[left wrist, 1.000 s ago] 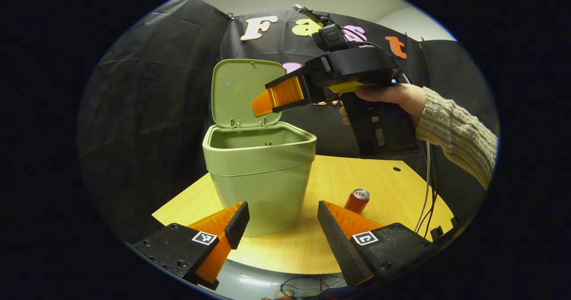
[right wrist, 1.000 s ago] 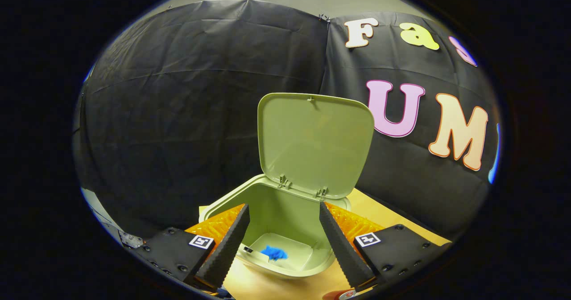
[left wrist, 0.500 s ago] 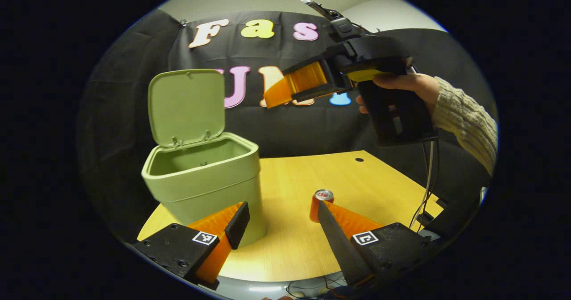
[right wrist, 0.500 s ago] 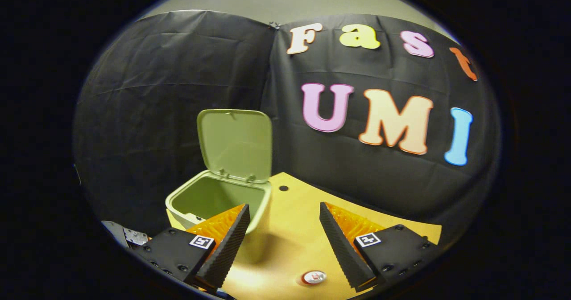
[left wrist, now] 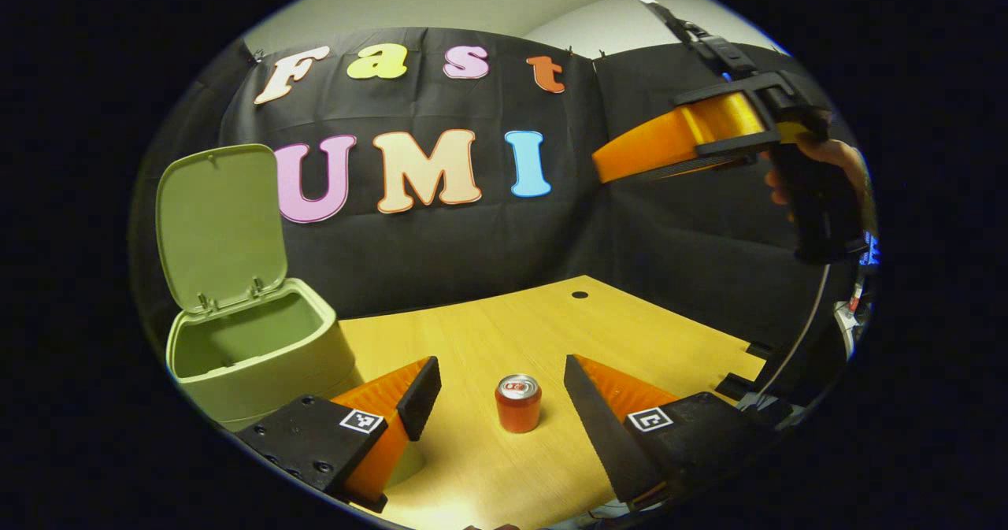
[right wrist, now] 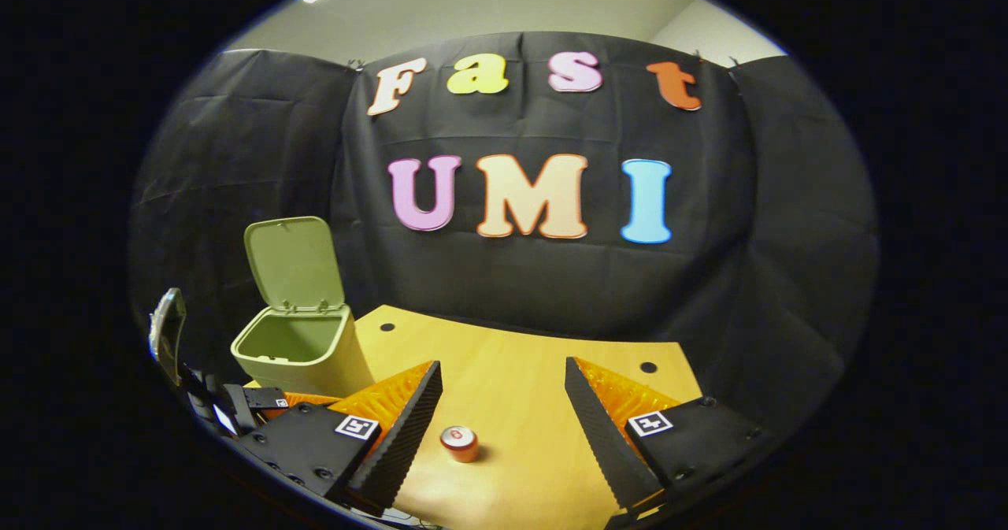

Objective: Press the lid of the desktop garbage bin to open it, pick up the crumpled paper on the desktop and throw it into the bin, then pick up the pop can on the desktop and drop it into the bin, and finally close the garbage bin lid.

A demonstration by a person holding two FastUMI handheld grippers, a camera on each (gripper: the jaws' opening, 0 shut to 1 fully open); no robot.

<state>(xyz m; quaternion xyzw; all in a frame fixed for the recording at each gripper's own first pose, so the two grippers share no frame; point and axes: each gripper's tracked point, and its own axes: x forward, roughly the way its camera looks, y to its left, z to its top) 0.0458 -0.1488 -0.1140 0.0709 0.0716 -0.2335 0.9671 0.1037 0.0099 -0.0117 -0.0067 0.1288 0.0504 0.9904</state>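
The green bin (left wrist: 260, 365) stands at the table's left with its lid (left wrist: 220, 223) raised upright; its floor is hidden from here. A red pop can (left wrist: 518, 402) stands upright on the table, just ahead of my open left gripper (left wrist: 500, 366) and in line with the gap between its fingers, untouched. My right gripper (left wrist: 606, 166) hangs high at the right, held by a hand (left wrist: 827, 156). In the right gripper view, the open right gripper (right wrist: 502, 368) is well above the can (right wrist: 459, 443), with the bin (right wrist: 303, 357) and its lid (right wrist: 293, 262) far to the left.
The yellow wooden table (left wrist: 630, 333) has small round holes (left wrist: 579, 294) near the back. A cable (left wrist: 795, 341) hangs from the right gripper past the table's right edge. Part of the left gripper's body (right wrist: 236, 400) sits at the lower left of the right gripper view.
The right gripper has drawn back from over the bin, up and to the right. The left gripper has swung right from the bin, bringing the can in line with its fingers.
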